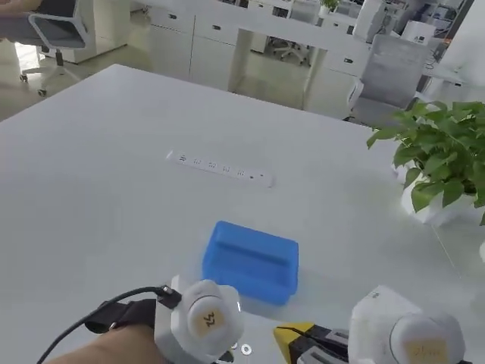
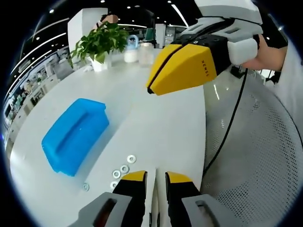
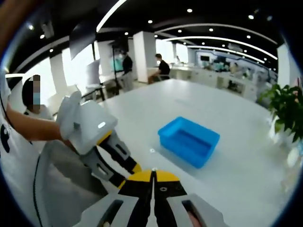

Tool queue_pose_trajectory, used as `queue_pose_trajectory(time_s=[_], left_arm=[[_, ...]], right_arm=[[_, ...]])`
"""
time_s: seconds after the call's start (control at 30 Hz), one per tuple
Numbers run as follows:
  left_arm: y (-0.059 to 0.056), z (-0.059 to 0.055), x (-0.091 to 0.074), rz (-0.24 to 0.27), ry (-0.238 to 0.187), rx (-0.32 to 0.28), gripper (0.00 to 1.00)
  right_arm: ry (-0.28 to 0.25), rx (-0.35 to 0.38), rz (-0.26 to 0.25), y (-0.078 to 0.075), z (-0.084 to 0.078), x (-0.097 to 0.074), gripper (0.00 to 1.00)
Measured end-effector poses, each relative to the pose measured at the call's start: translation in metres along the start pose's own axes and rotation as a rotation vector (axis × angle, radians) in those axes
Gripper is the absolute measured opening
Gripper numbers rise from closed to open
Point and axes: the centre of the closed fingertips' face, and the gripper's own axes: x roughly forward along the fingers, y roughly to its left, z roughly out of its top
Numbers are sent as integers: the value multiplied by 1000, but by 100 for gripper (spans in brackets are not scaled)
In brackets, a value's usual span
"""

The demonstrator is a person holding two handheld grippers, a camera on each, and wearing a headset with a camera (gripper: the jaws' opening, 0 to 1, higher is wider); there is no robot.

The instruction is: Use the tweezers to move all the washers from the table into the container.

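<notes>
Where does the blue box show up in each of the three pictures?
Head view: the blue container sits low and centre on the white table.
Left gripper view: it lies at the left, with washers just right of it.
Right gripper view: it lies right of centre.
Shared landmark: the potted plant, on the same table.

A: We need state of left gripper (image 2: 156, 176).
B: We see its jaws a sliver apart, angled down.
A: And right gripper (image 3: 154, 174)?
B: Jaws pressed together. It sits ahead of our left one, and our hand (image 2: 271, 56) wraps its rear.
</notes>
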Motion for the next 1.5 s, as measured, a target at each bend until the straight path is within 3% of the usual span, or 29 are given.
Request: queue_pose_trajectory(time_s=[0.2,0.4,0.5,0.57,0.6,0.63,0.77,0.9,1.0,1.17,1.5], left_arm=[[-2,-3,10,-19,21,24,5],[-4,-7,19,-37,52,46,6],[-3,-16,22,-21,107,100,4],[-2,-21,23,-7,136,98,3],[-2,-16,23,-14,100,103,1],[-1,-21,22,-10,129,82,0],[3,-20,25,-8,109,81,0],[3,-19,24,-28,75,2,0],[2,-15,19,-33,59,38,0],[1,-2,3,-25,13,50,0],[7,24,-45,41,-118,59,0]], right_arm=[[-13,35,-22,-4,-2,-6,0],[-22,47,-37,-7,-3,-10,0],[-33,57,-43,-9,-2,-10,0],[-29,68,-44,-9,-4,-10,0],[-28,73,-47,-9,-5,-10,0],[-28,74,-50,-9,-6,-11,0],[-24,84,-59,-10,-8,-12,0],[-33,90,-68,-12,-8,-18,0],[-31,86,-77,-15,-9,-20,0],[17,46,-63,-14,-21,-14,0],[12,-11,8,0,-11,-6,0]])
